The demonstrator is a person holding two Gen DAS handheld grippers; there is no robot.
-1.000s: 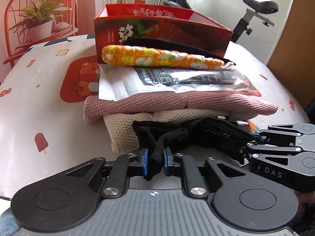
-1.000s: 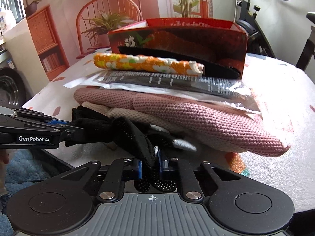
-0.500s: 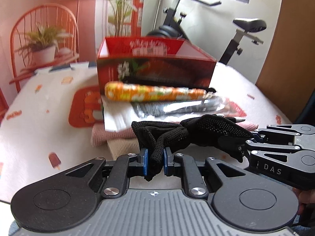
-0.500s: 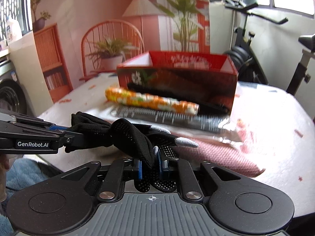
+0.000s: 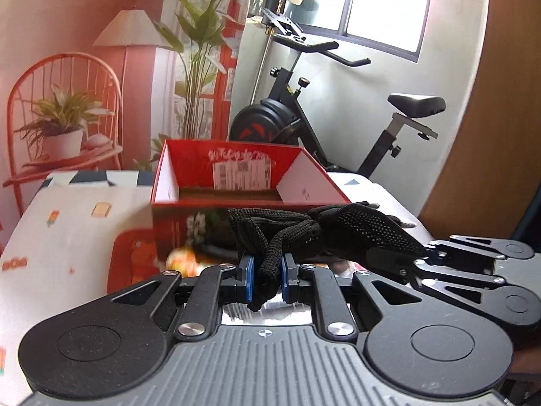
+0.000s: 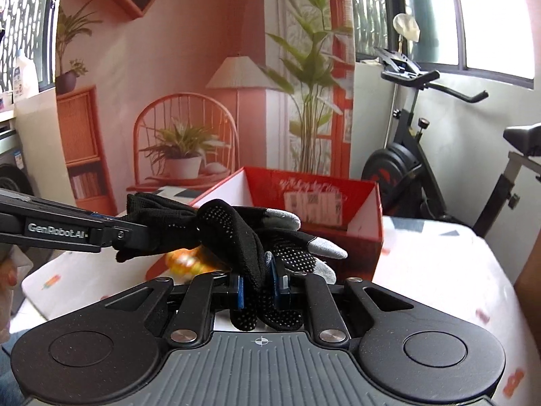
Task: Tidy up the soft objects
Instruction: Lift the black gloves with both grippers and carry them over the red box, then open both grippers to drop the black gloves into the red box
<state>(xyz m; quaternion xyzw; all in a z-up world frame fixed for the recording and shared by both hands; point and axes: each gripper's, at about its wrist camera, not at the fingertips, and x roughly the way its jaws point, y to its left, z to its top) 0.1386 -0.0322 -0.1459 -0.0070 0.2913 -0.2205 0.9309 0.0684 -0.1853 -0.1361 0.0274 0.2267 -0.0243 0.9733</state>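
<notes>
A pair of black knit gloves [image 5: 324,230] with grey fingertips [image 6: 324,247] hangs in the air between both grippers, in front of the open red box [image 5: 236,182]. My left gripper [image 5: 267,272] is shut on the cuff end. My right gripper [image 6: 260,286] is shut on the dotted palm end. In the left wrist view the right gripper [image 5: 429,257] comes in from the right. In the right wrist view the left gripper [image 6: 132,237] comes in from the left. The red box [image 6: 311,199] shows a bare floor inside.
The orange floral roll [image 5: 179,260] lies below the gloves against the box front [image 6: 184,260], blurred. A patterned white tablecloth [image 5: 74,237] covers the table. An exercise bike [image 5: 338,128] stands behind the table, and a brown panel [image 5: 480,169] rises at the right.
Both grippers have risen with the gloves stretched between them. The pile of pink and cream cloths and the silver packet has dropped out of sight below, and the box's inside has come into view.
</notes>
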